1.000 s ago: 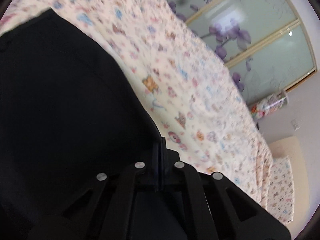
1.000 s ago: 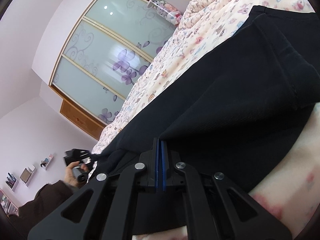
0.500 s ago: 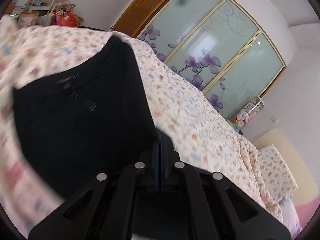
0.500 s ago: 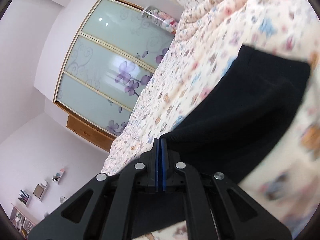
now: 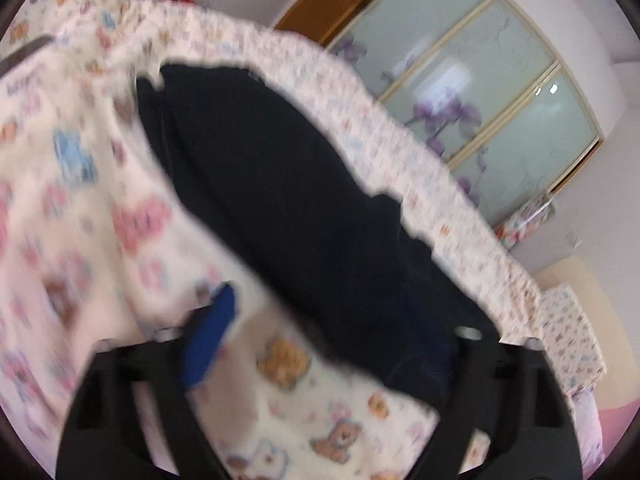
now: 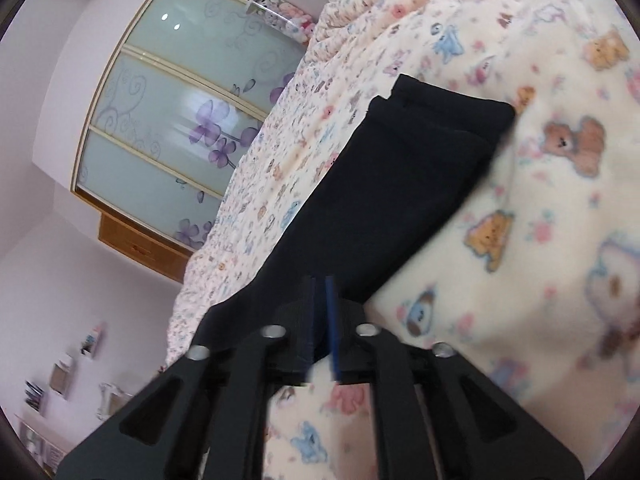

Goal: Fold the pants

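Observation:
The black pants [image 5: 288, 200] lie in a long folded band on the bear-print bedsheet [image 5: 72, 208]. In the left wrist view, which is blurred, my left gripper [image 5: 332, 332] is open wide, its blue-padded left finger [image 5: 212, 332] over the sheet and the right finger by the pants' near edge. In the right wrist view the pants [image 6: 404, 184] stretch away from my right gripper [image 6: 322, 312]. Its blue pads stand a narrow gap apart at the pants' near end, with no cloth visibly pinched between them.
The bedsheet [image 6: 552, 240] covers the whole bed. A wardrobe with frosted glass doors and purple flowers [image 5: 492, 92] stands beyond it, also in the right wrist view [image 6: 168, 120]. Shelves [image 6: 60, 380] hang on the wall at lower left.
My left gripper has opened wide and let go of the pants. My right gripper's pads have parted slightly. The pants now lie flat on the bed instead of hanging lifted.

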A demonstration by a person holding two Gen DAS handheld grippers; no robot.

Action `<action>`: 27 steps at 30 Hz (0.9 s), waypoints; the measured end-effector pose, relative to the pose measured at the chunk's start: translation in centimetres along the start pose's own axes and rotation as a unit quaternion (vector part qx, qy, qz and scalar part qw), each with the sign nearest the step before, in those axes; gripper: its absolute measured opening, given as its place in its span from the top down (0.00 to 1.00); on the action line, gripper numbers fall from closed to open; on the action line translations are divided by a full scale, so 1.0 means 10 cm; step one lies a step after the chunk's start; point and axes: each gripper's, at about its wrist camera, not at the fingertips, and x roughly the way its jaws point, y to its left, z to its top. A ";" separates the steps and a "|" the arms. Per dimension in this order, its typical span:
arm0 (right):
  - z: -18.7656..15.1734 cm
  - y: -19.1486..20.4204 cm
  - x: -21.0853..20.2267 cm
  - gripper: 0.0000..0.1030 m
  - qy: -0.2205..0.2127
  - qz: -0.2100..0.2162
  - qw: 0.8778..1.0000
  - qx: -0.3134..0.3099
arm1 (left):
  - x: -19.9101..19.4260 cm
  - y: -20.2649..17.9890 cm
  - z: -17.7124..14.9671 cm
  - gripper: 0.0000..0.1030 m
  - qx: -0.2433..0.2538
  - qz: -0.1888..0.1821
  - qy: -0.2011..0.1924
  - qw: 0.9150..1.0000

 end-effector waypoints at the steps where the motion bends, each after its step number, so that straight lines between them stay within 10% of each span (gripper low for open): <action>1: 0.02 0.00 -0.04 0.31 -0.001 -0.001 1.000 0.004 | -0.05 0.00 0.07 0.07 0.009 -0.007 -0.021 1.000; 2: 0.04 0.01 -0.09 0.18 -0.009 0.011 1.000 0.007 | -0.07 -0.02 0.11 0.04 0.020 -0.007 -0.031 0.999; 4: 0.10 0.06 -0.14 0.23 -0.019 0.029 0.999 -0.001 | -0.07 -0.10 0.17 0.02 0.051 -0.001 -0.048 0.998; 11: 0.41 -0.24 -0.15 0.61 -0.013 0.024 0.993 0.111 | 0.01 -0.18 -0.05 0.02 0.156 0.061 -0.106 0.980; 19: 0.82 -0.24 -0.11 0.61 -0.031 -0.111 0.992 0.050 | 0.31 0.07 -0.12 0.02 0.122 0.057 -0.034 0.990; 27: 0.82 -0.28 0.27 0.60 0.062 -0.235 0.969 -0.034 | 0.36 0.14 -0.11 0.02 0.112 0.051 -0.022 0.992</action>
